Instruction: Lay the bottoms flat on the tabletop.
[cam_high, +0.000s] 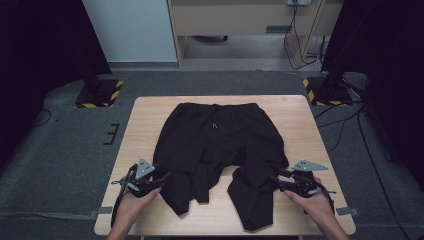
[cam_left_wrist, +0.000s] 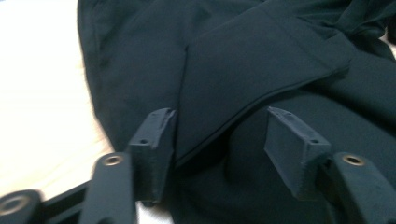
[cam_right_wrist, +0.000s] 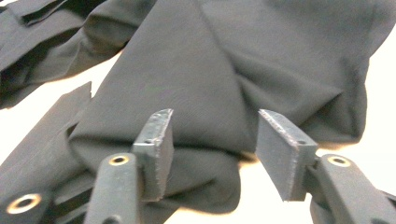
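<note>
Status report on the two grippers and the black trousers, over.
Left gripper open, right gripper open, nothing clamped. Black trousers lie on the table, waistband far side, legs rumpled at the near edge. Nothing in the way.

A rectangular light wooden table (cam_high: 150, 112) with a pale top stands on grey carpet. One pair of black fabric trousers (cam_high: 215, 135) lies flat on it, drawstring waistband toward the far edge, both legs crumpled and folded toward the near edge. Bare wood shows between the legs.
</note>
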